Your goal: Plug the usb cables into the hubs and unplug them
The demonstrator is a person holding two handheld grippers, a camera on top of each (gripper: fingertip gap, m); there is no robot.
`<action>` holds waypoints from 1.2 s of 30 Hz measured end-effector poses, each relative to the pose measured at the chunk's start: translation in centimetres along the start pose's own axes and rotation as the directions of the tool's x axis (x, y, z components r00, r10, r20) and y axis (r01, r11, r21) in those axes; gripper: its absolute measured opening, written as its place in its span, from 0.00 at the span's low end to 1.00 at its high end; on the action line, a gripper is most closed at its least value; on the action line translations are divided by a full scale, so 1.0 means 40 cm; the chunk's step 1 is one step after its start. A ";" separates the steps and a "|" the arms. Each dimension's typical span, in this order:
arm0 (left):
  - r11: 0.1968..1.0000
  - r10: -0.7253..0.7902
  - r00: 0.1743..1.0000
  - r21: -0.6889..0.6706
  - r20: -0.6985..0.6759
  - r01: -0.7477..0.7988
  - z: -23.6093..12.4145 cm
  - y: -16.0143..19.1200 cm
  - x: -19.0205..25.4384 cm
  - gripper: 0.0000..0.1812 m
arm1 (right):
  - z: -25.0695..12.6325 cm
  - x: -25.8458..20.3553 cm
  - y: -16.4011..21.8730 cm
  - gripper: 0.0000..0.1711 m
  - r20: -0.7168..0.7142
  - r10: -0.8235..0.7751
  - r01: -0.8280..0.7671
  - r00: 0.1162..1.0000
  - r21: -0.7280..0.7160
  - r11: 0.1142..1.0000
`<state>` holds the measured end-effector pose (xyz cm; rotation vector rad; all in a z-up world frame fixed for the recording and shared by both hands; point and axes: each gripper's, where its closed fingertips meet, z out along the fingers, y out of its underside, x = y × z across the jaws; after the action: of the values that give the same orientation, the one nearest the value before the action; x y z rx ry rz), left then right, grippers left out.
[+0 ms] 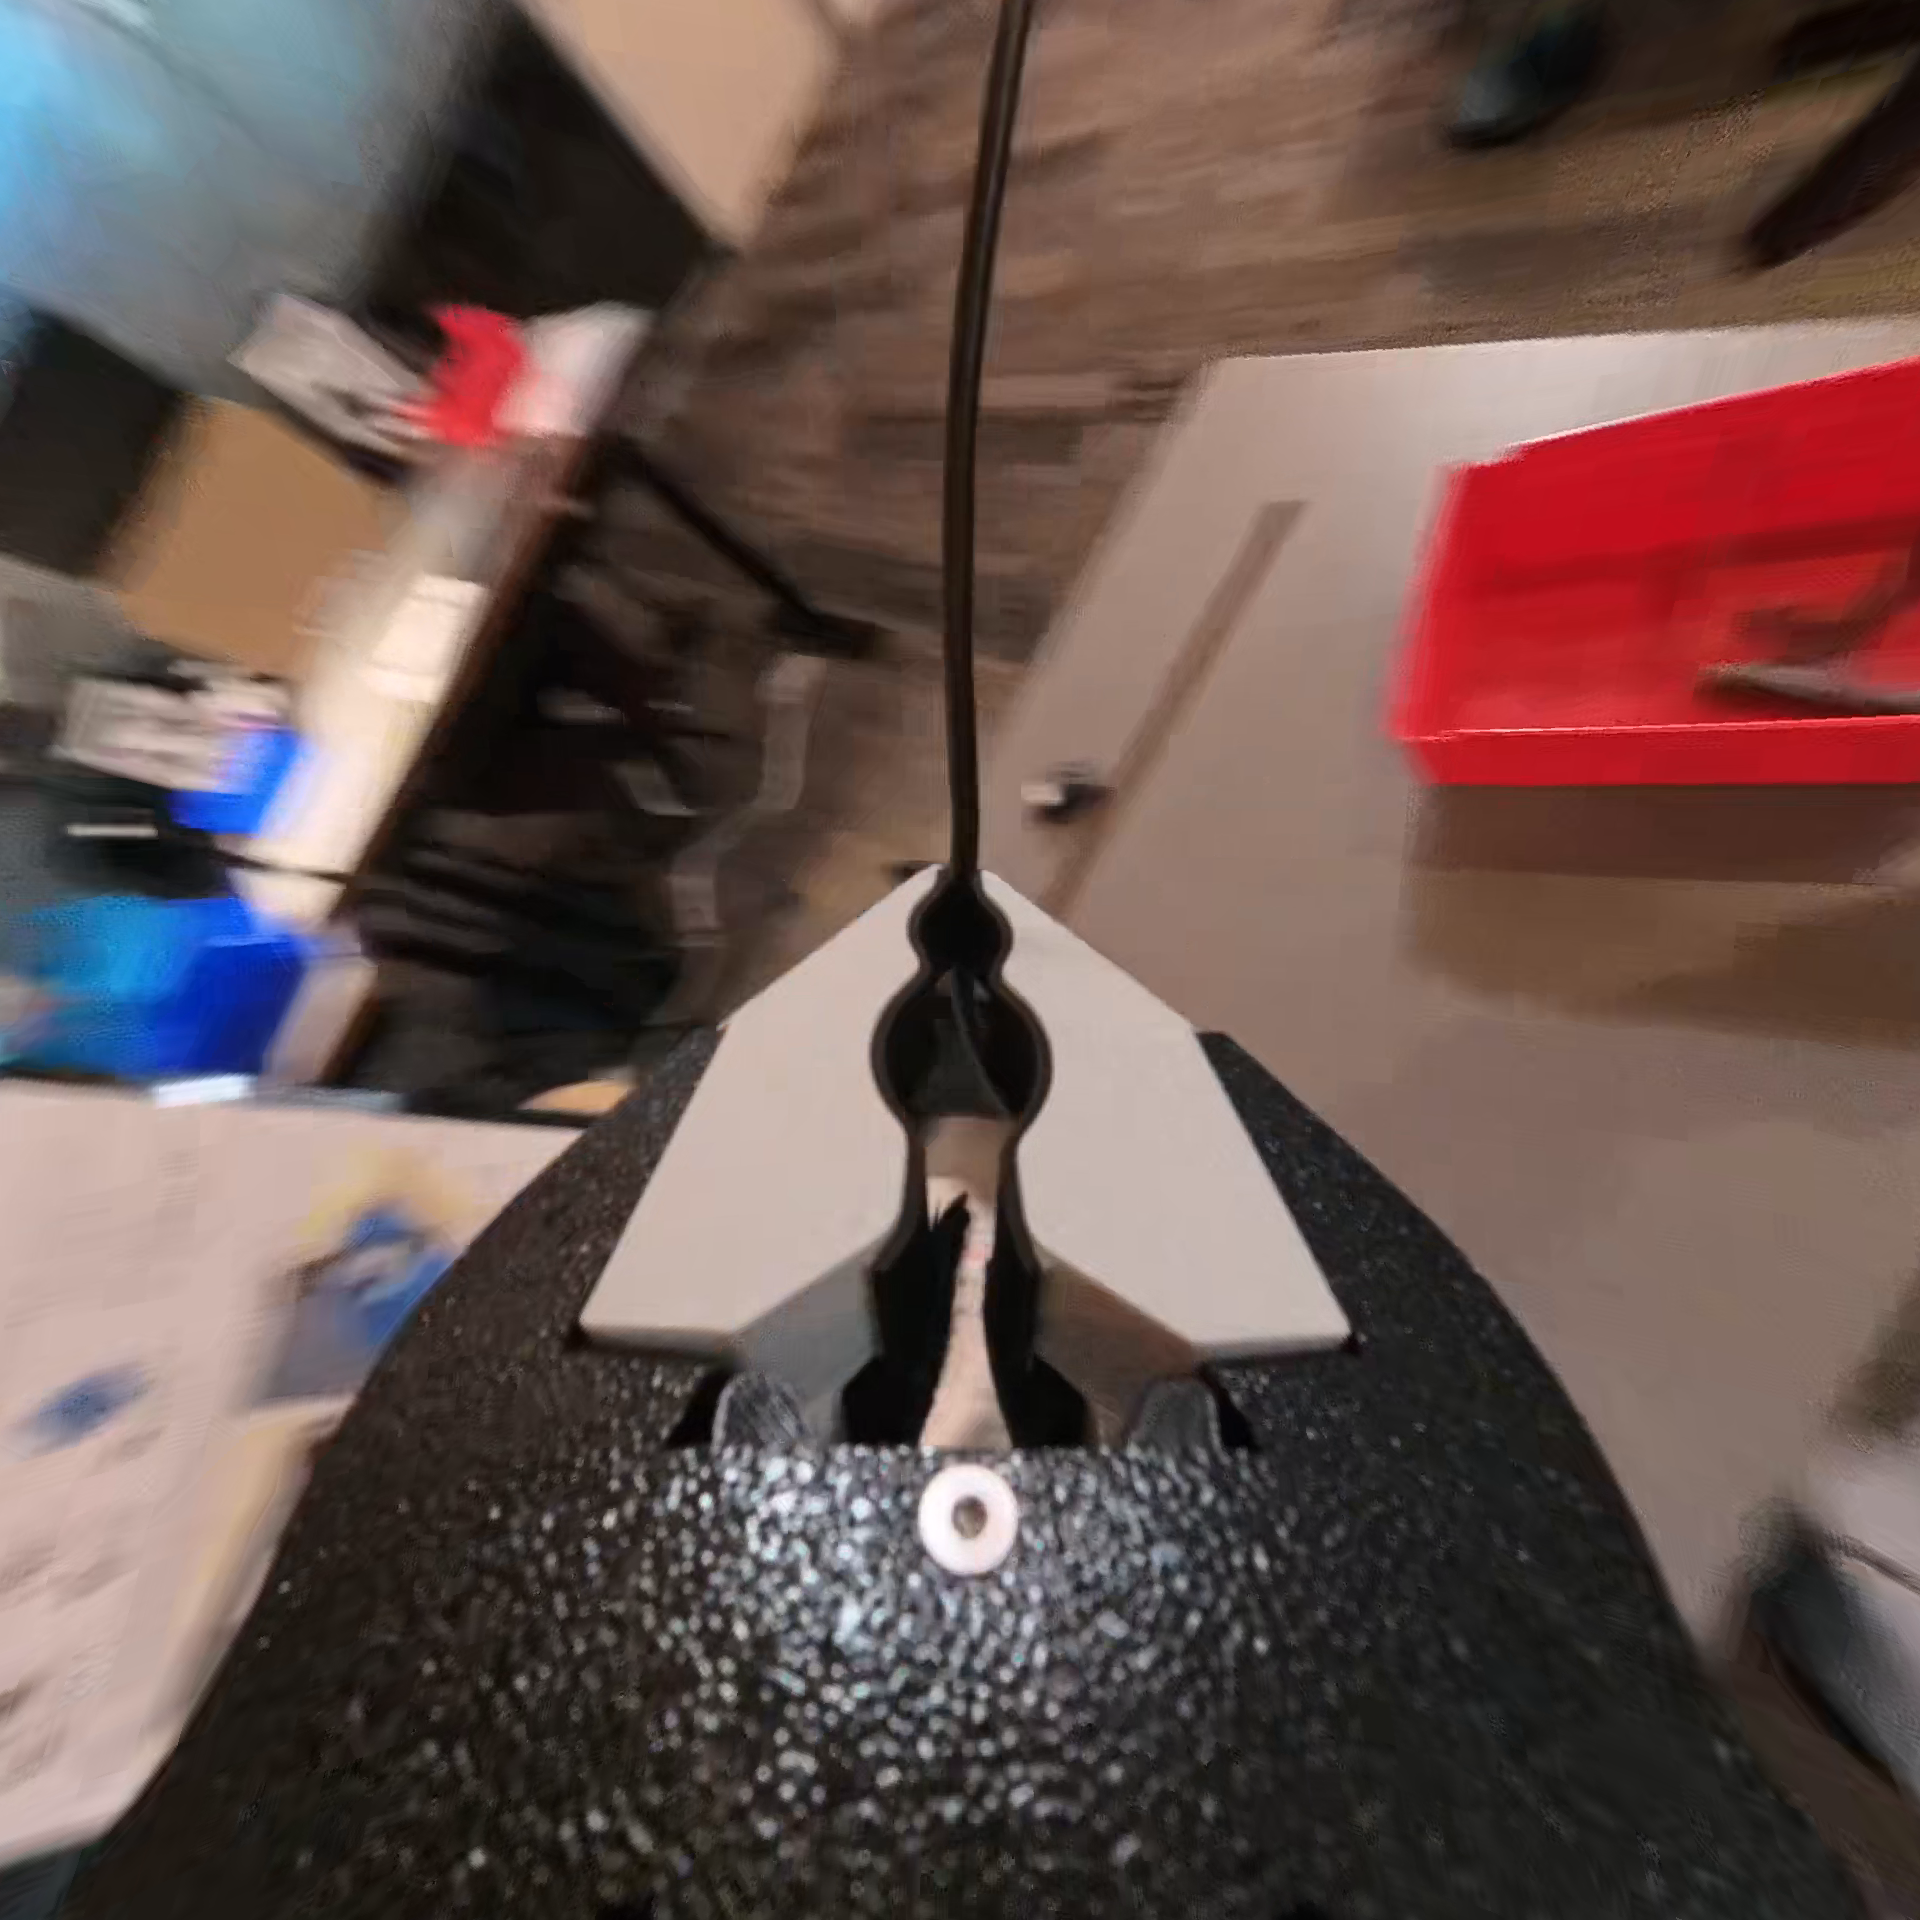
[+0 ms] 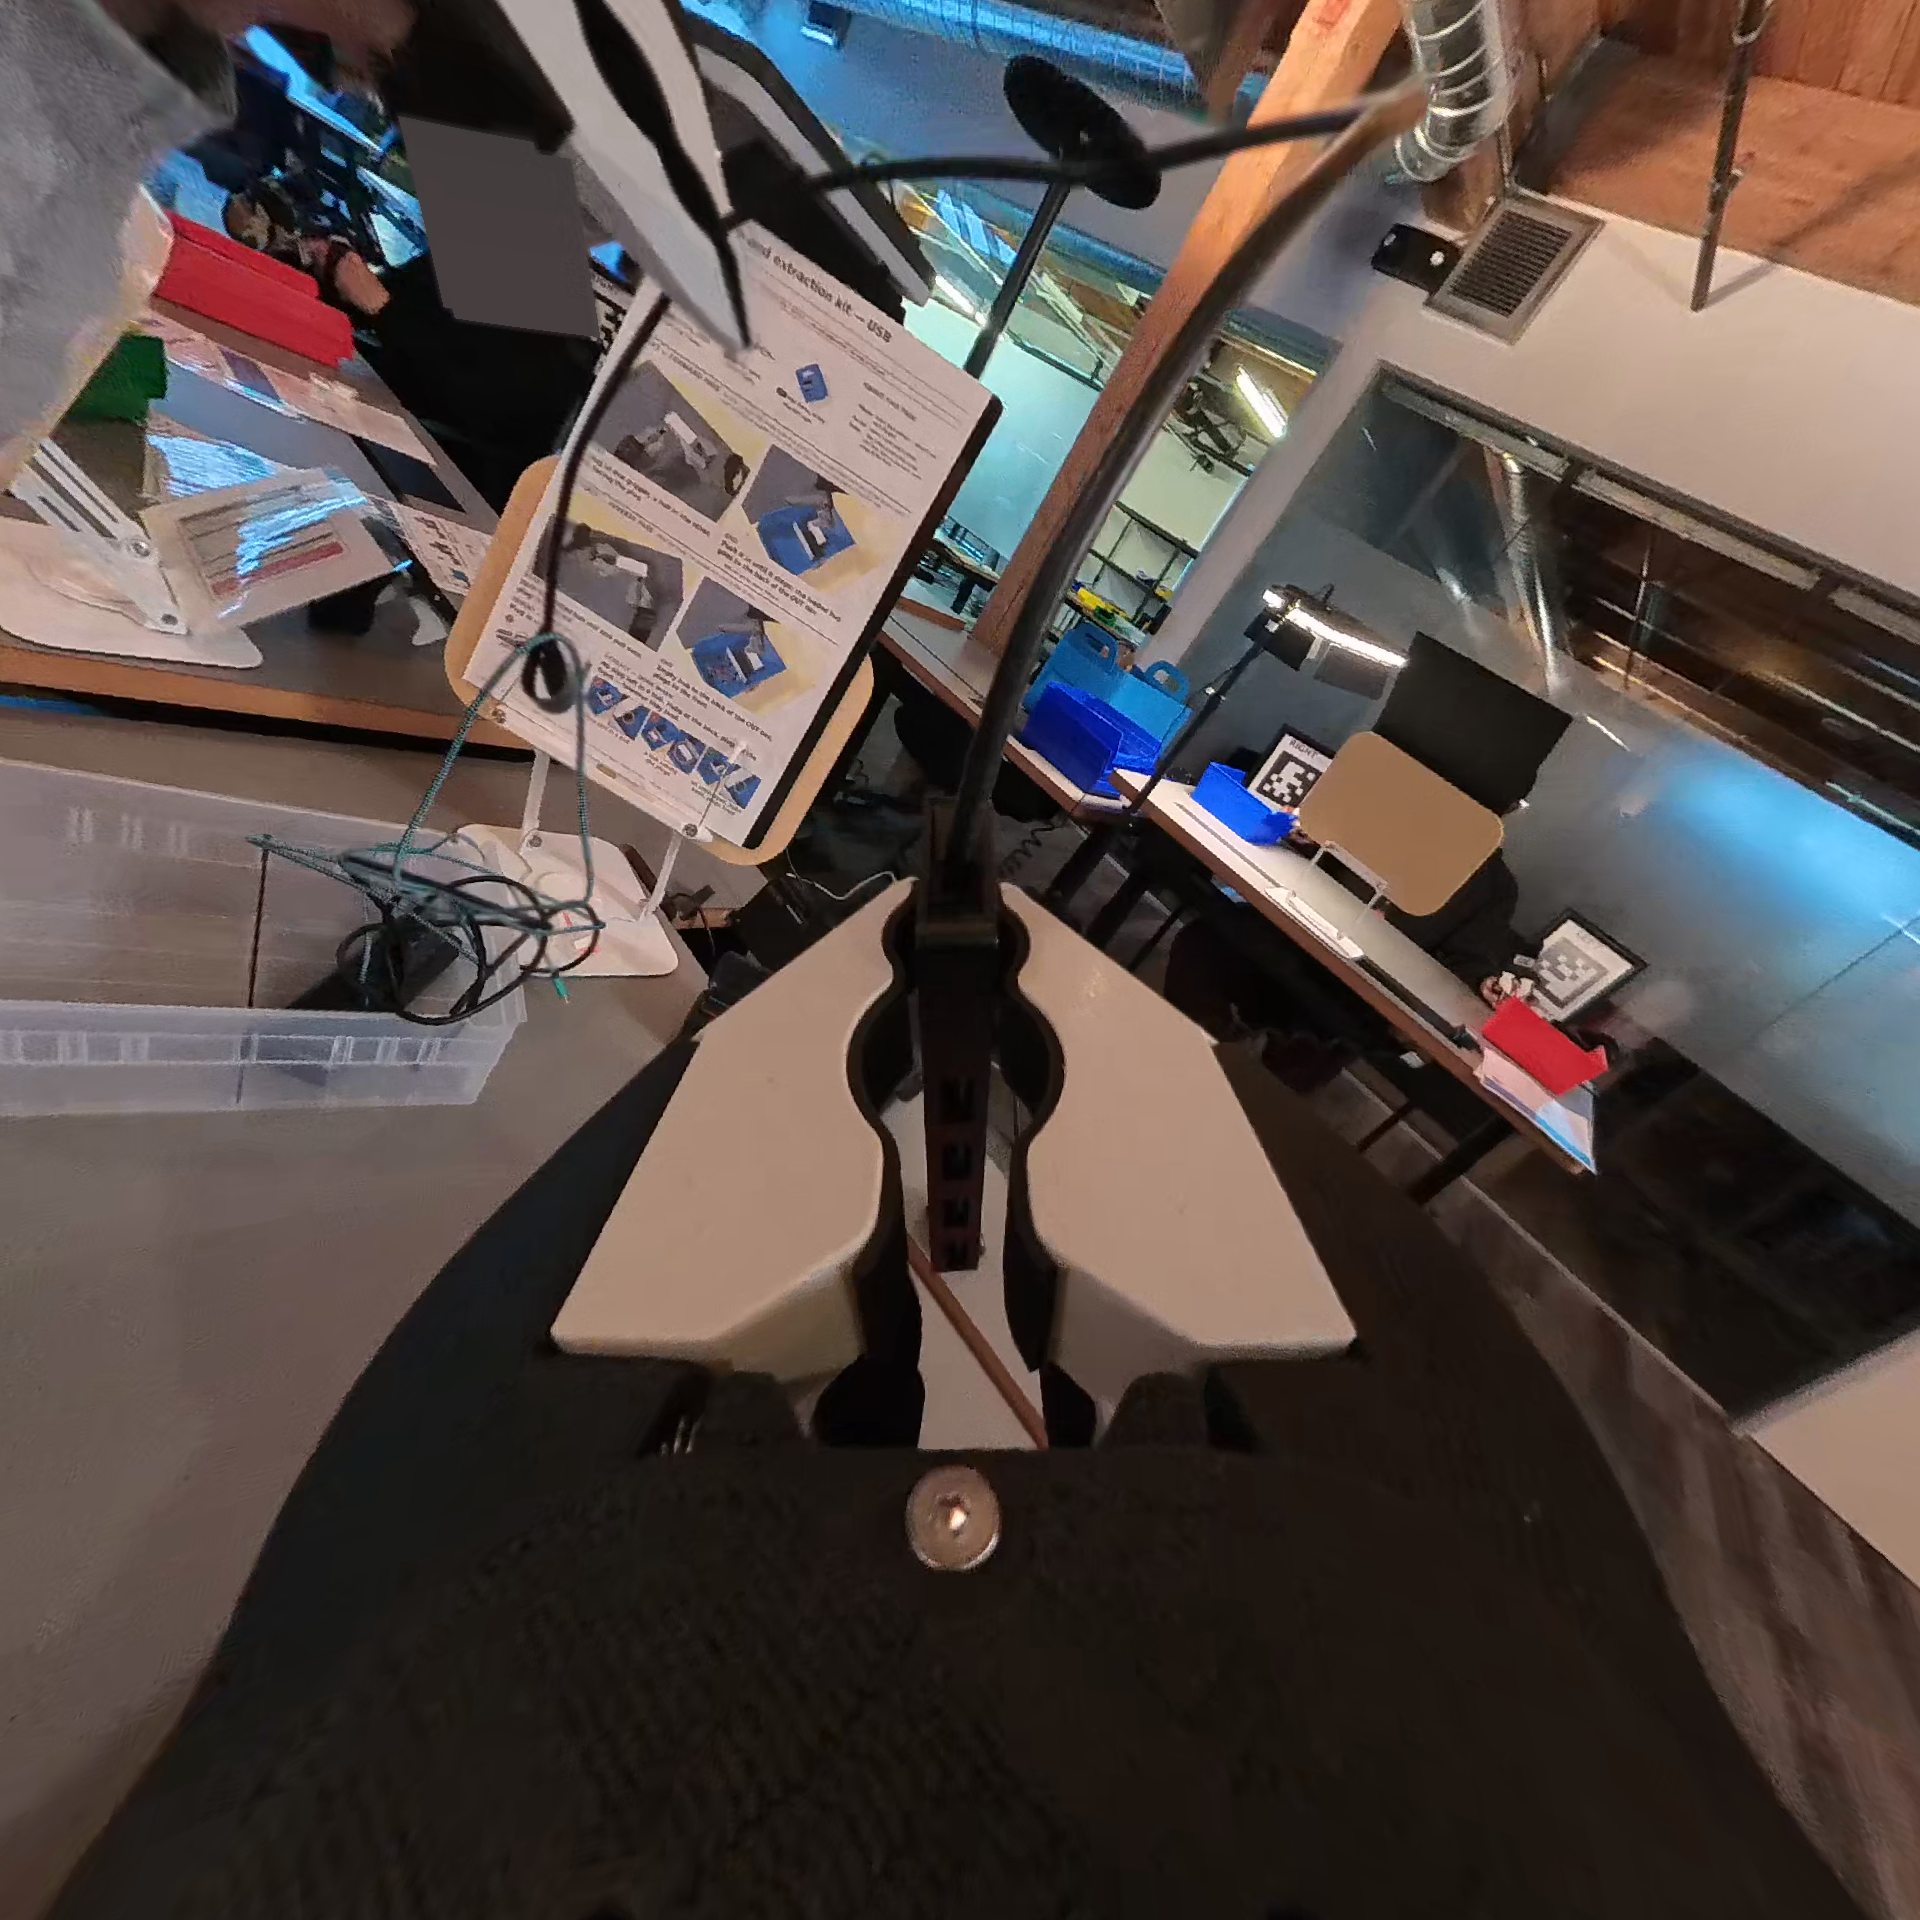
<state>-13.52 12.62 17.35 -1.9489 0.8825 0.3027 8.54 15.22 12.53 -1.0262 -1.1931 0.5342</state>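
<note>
In the left wrist view my left gripper (image 1: pixel 961 883) is shut on a thin black USB cable (image 1: pixel 977 436) that runs straight up from its tips; the picture is motion-blurred. In the right wrist view my right gripper (image 2: pixel 956 909) is shut on a narrow black USB hub (image 2: pixel 956 1143), held on edge with its row of ports showing. The hub's thick black cord (image 2: pixel 1049 561) arcs up to the right. The left gripper (image 2: pixel 727 312) shows at the top of that view, its white fingers closed on the thin cable (image 2: pixel 582 436), which hangs down in a loop.
A clear plastic bin (image 2: pixel 239 1060) with tangled cables stands on the grey table at left. An instruction sheet on a white stand (image 2: pixel 727 582) is behind it. A red bin (image 1: pixel 1683 623) sits on the table at right in the left wrist view. Other work tables stand beyond. Spacing between my two grippers at the tips: around 25 centimeters.
</note>
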 end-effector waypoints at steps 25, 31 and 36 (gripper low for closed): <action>0.803 0.064 0.666 0.434 -0.744 0.408 0.041 -0.156 0.390 0.00 | 0.225 -0.324 0.006 0.05 0.369 0.212 -0.335 0.905 0.311 0.889; 0.790 0.037 0.637 0.413 -0.770 0.453 0.077 -0.124 0.400 0.00 | 0.262 -0.344 0.034 0.06 0.358 0.233 -0.354 0.904 0.322 0.878; 0.785 0.014 0.645 0.408 -0.764 0.466 0.113 -0.101 0.396 0.00 | 0.271 -0.373 0.044 0.06 0.445 0.252 -0.406 0.860 0.294 0.865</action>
<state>1.16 10.36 9.16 -1.5307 1.0306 -0.9204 -6.10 7.99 3.80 -0.8095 -1.1950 1.2512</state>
